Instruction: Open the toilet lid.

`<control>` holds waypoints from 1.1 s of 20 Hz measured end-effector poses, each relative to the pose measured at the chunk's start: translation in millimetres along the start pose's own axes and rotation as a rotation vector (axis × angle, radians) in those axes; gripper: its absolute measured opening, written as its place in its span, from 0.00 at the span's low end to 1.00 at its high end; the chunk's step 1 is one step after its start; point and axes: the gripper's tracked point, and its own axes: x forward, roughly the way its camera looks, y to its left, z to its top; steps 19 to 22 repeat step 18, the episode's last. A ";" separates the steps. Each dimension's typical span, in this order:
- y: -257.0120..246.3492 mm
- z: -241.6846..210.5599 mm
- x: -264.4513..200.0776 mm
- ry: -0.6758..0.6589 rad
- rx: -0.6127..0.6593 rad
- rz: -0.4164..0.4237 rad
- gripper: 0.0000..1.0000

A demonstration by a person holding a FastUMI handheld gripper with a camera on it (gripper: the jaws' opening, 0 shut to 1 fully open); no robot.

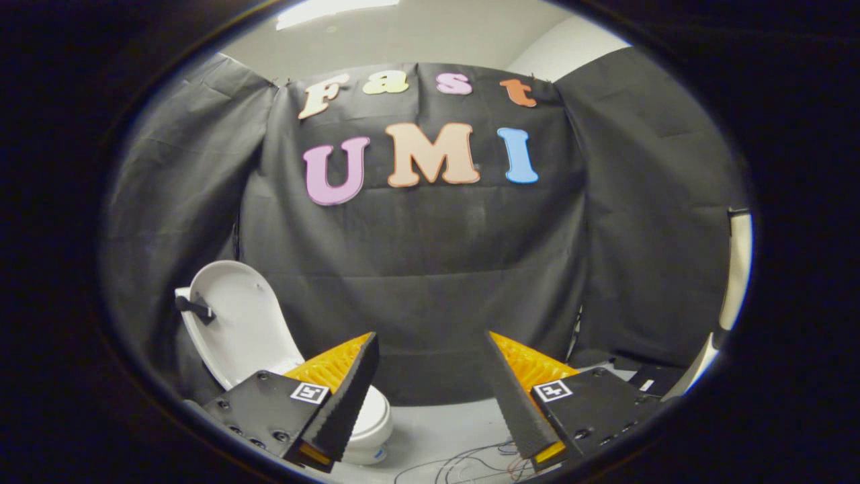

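Note:
A small white toilet [371, 420] stands on the floor, partly hidden behind my left finger [342, 396]. Its white lid [238, 323] is raised, leaning back against the black cloth wall, with a dark handle-like piece [195, 308] at its far edge. My gripper [433, 339] hangs above and to the right of the toilet, fingers spread wide apart with nothing between them. The bowl's rim shows just below the left fingertip.
Black cloth walls close the booth behind and on both sides. Loose thin wires [470, 460] lie on the pale floor [443, 417] between the fingers. A white upright edge [736, 275] stands at the far right, with dark flat items [645, 380] near its foot.

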 end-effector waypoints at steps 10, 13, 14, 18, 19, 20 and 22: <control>4.0 -34.9 -3.7 0.109 -0.037 0.110 0.95; 3.6 -41.9 -2.1 0.135 -0.064 0.125 0.95; 2.7 -44.1 -3.6 0.145 -0.065 0.131 0.95; 14.5 -41.8 -9.5 0.159 -0.065 0.197 0.95; 14.5 -41.8 -9.5 0.159 -0.065 0.197 0.95; 14.5 -41.8 -9.5 0.159 -0.065 0.197 0.95; 14.5 -41.8 -9.5 0.159 -0.065 0.197 0.95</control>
